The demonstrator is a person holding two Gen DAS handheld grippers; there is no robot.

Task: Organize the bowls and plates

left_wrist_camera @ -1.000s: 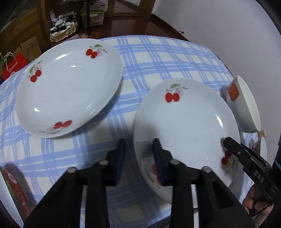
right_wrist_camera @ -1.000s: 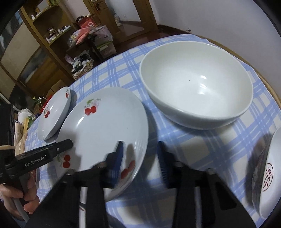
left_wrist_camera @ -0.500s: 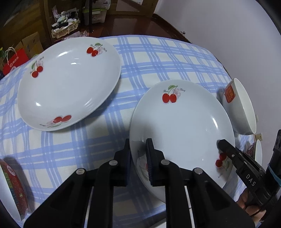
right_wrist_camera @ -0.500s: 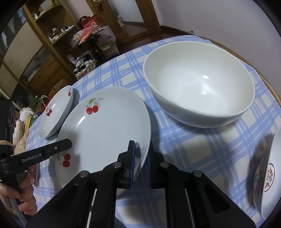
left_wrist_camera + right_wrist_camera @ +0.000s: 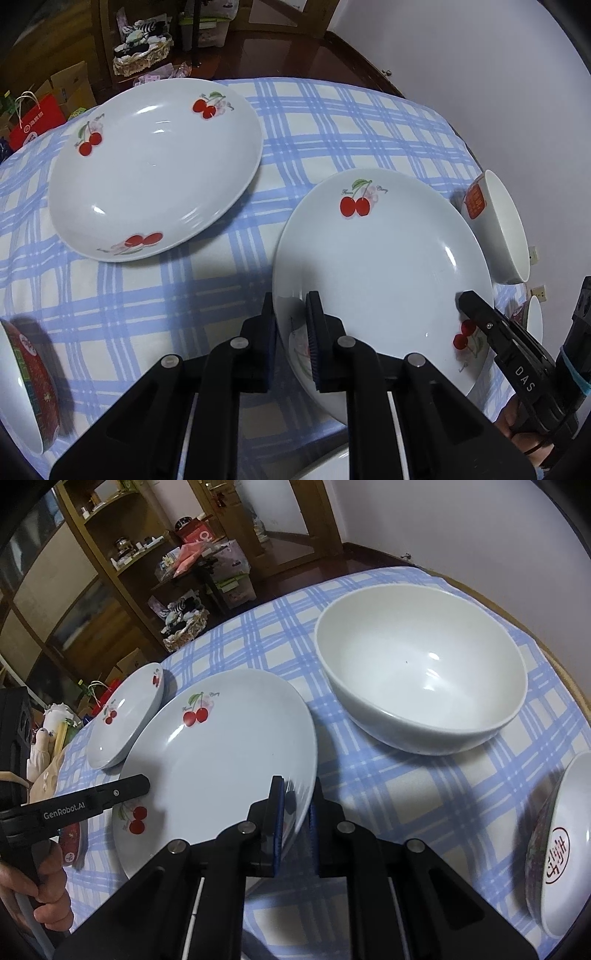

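Glossy, smooth white glazed ceramic on the cherry plate and the large bowl, with bright highlights on both. Soft matt woven cloth for the blue-checked tablecloth. Matt black plastic on the left gripper, ribbed blue pads on the right gripper, dull metal pins.

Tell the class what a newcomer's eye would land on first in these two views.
Most striking: one cherry plate pinched at opposite rims by the left gripper and right gripper. A second cherry plate lies beyond it on the blue checked cloth, and a big white bowl sits to its right.
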